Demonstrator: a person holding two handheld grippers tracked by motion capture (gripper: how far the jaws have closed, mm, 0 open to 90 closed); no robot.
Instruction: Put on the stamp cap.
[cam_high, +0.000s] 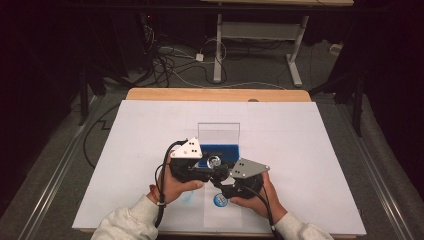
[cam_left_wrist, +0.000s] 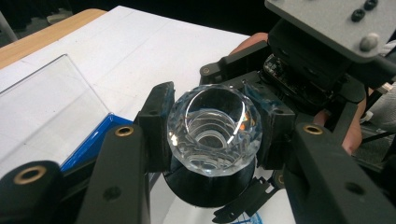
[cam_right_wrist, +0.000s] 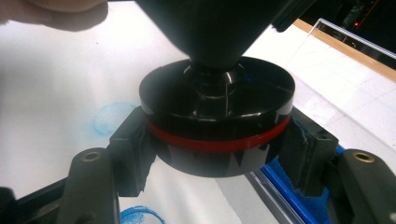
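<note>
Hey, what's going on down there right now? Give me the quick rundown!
Left gripper shut on faceted glass knob. Right gripper shut on black disc with red band, knob and disc joined. Clear box with blue lining just behind; nothing in the way.

Light falls brightly on the white table (cam_high: 310, 150) while its surroundings stay dark; glare streaks the glass piece (cam_left_wrist: 215, 130), and close foregrounds blur.

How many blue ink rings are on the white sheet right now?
2. One sharp blue ring lies just ahead of the right tongs; a faint, smudged one sits beside the left hand. The hands and tongs may hide others.
</note>
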